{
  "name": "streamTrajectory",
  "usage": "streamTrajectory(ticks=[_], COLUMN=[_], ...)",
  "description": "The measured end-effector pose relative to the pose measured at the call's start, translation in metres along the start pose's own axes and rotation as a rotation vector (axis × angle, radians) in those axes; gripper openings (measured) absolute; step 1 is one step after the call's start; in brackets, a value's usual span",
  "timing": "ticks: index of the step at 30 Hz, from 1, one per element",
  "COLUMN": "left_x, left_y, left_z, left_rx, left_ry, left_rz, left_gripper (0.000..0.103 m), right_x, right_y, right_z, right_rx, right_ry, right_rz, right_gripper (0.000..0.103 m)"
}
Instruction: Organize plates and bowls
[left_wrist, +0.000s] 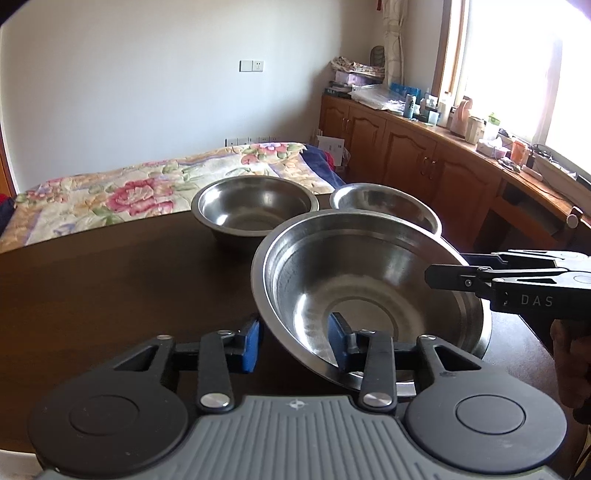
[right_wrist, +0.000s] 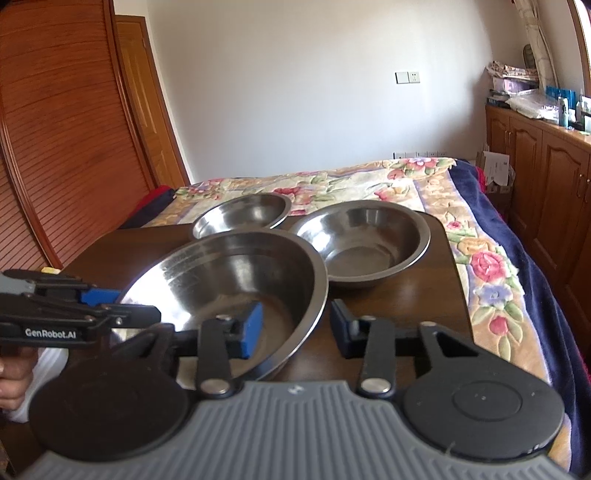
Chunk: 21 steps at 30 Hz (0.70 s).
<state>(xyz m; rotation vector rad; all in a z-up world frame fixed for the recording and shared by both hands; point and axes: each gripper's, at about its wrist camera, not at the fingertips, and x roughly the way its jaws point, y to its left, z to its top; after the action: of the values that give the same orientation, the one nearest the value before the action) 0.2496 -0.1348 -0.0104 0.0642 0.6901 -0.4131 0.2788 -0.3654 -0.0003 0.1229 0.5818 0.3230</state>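
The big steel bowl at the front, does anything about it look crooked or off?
Yes. The big bowl is tilted, not flat on the table: its left edge is raised, and each gripper, left and right, has open jaws straddling its rim. The two smaller bowls sit level behind it.

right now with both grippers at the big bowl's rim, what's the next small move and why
Probably close both grippers on the rim: the left gripper and right gripper each straddle the big bowl with jaws open, one finger inside, one outside, so nothing is gripped yet.

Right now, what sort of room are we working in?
Most likely a bedroom: a bed with a floral bedspread lies behind the dark table, with wooden cabinets under a window.
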Motion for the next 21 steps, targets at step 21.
streamTrajectory(ticks=[21], left_x=[-0.036], left_y=[0.006], left_z=[-0.008], left_rx=[-0.037], left_ry=[-0.039], left_rz=[-0.046], left_gripper=[0.03], right_x=[-0.016], right_y=[0.012], right_z=[-0.005], right_rx=[0.046], right_ry=[-0.023], right_rz=[0.03], right_gripper=[0.025])
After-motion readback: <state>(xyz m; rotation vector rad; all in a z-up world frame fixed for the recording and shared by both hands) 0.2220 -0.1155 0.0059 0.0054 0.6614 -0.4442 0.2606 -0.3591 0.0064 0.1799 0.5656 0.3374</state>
